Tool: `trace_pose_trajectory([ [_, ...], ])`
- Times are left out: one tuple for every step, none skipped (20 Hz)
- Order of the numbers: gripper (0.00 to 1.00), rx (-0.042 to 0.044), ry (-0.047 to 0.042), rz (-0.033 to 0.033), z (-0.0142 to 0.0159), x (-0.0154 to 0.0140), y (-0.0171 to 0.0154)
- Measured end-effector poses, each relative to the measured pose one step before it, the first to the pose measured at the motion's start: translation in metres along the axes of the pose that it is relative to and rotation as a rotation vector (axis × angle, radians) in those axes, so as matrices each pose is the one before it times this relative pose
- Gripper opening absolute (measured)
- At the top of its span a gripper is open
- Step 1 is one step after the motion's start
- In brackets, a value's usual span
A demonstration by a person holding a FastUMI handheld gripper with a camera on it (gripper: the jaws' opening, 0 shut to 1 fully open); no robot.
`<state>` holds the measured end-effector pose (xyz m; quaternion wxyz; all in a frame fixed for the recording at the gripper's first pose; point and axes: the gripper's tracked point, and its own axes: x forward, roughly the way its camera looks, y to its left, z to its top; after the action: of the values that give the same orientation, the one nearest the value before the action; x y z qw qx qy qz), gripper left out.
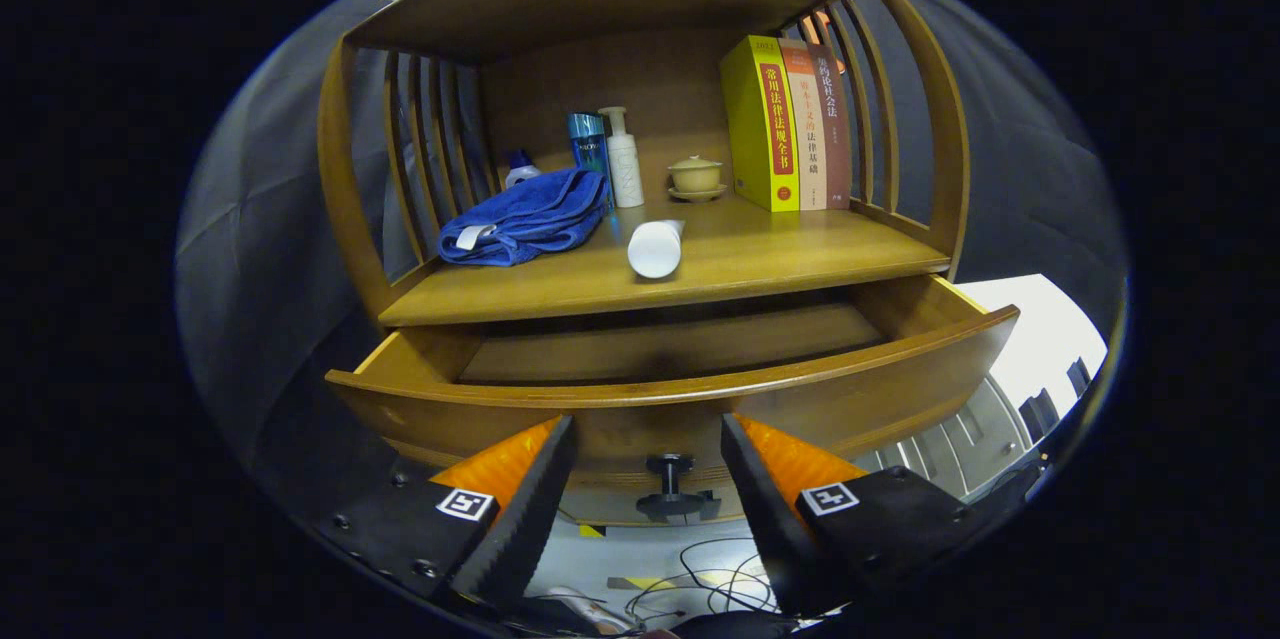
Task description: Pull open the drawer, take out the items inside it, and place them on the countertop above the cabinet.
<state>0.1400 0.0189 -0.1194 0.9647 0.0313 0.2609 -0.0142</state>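
The wooden drawer [820,389] stands pulled out below the countertop [780,259], and its visible floor [670,344] is bare. A dark knob [669,467] sits on the drawer front, between my fingers. My gripper [648,429] is open in front of the drawer front, with nothing held. On the countertop lie a crumpled blue towel [530,219] and a white tube [656,247] on its side, its cap end toward me.
At the back of the countertop stand a white pump bottle [624,159], a blue box [588,144], a small blue-capped bottle [520,167], a lidded tea cup on a saucer [696,177] and three books [790,124]. Slatted wooden sides enclose the shelf. Cables [700,579] lie on the floor below.
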Motion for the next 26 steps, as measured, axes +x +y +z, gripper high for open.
trace_pose_trajectory([
  [0.96, -0.00053, -0.00363, -0.00065, 0.00366, 0.00509, -0.00064],
  [0.96, -0.01084, 0.00430, -0.00218, 0.00203, 0.00659, -0.00012],
  [0.96, -0.00633, 0.00015, -0.00544, 0.00280, 0.00551, 0.00026],
  [0.96, -0.00133, 0.00098, -0.00322, 0.00190, 0.00616, -0.00059],
  [0.96, 0.00979, -0.00621, -0.00140, 0.00346, 0.00612, 0.00048],
  [0.96, 0.00223, -0.00575, -0.00043, 0.00331, 0.00615, 0.00075],
  [0.96, -0.00207, -0.00313, 0.00045, 0.00244, 0.00468, -0.00094],
  [0.96, -0.00104, -0.00221, -0.00041, 0.00234, 0.00473, 0.00067],
  [0.96, -0.00081, -0.00269, -0.00024, 0.00145, 0.00357, -0.00061],
  [0.96, -0.00544, -0.00162, -0.00023, 0.00127, 0.00404, -0.00014],
  [0.96, -0.00336, 0.00090, 0.00016, 0.00170, 0.00272, -0.00015],
  [0.96, -0.00038, -0.00273, 0.00040, 0.00129, 0.00269, -0.00029],
  [0.96, 0.00727, -0.00164, 0.00000, 0.00100, 0.00183, 0.00015],
  [0.96, 0.00496, -0.00485, -0.00017, 0.00230, 0.00181, 0.00000],
  [0.96, 0.00059, 0.00307, -0.00420, -0.00103, 0.00041, -0.00047],
  [0.96, -0.00408, -0.00417, 0.00041, 0.00043, 0.00012, -0.00026],
  [0.96, -0.00451, 0.00183, 0.00188, -0.00071, 0.00045, 0.00049],
  [0.96, -0.00585, 0.00232, 0.00364, -0.00126, -0.00135, 0.00081],
  [0.96, -0.00304, -0.00103, 0.00428, -0.00010, -0.00050, 0.00012],
  [0.96, -0.00244, -0.00397, 0.01381, 0.00052, -0.00185, 0.00228],
  [0.96, -0.00038, -0.00809, 0.00642, 0.00217, -0.00364, 0.00169],
  [0.97, -0.00311, -0.01545, -0.00193, 0.00375, -0.00544, 0.00015],
  [0.97, -0.01200, -0.01586, -0.00113, 0.00526, -0.00732, -0.00063],
  [0.97, -0.00960, -0.01804, -0.00422, 0.00608, -0.00792, -0.00018],
  [0.97, -0.00597, -0.02224, -0.00081, 0.00668, -0.00978, 0.00078],
  [0.97, -0.00175, -0.02342, 0.00075, 0.00887, -0.00879, -0.00019],
])
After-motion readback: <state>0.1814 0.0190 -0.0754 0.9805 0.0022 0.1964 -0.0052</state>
